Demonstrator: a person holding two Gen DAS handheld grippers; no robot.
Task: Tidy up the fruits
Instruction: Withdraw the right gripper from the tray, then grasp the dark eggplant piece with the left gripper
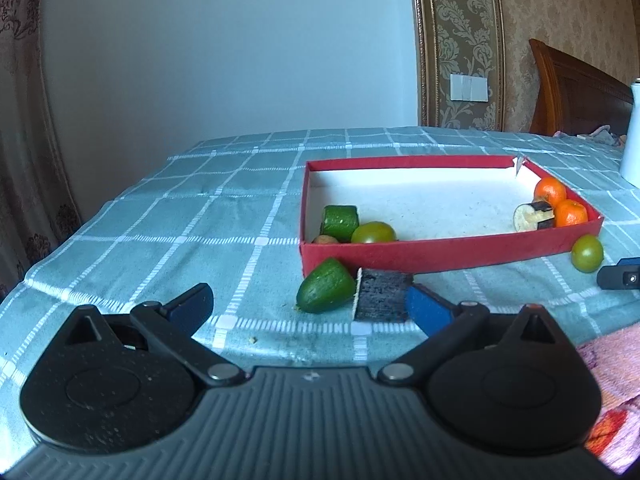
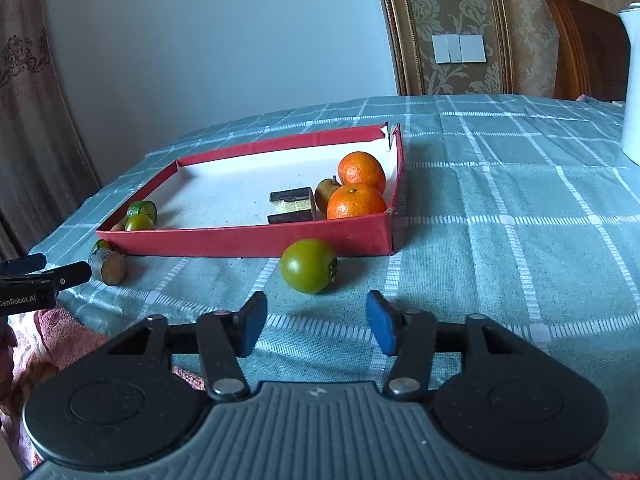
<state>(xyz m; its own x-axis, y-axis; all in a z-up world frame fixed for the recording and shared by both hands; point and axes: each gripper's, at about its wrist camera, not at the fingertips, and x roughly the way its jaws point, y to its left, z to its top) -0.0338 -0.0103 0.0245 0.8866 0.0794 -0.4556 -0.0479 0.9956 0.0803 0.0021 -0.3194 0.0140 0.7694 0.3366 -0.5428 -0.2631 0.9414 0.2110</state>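
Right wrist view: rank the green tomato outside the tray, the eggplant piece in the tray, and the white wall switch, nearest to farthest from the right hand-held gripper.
1. Green tomato, on the cloth just ahead of the right hand-held gripper, outside the red tray.
2. Eggplant piece, inside the tray, beside the oranges.
3. Wall switch, on the back wall, beyond the table.

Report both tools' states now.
Left tool: open, holding nothing; eggplant piece against its right finger.
Right tool: open, empty; green tomato just ahead.
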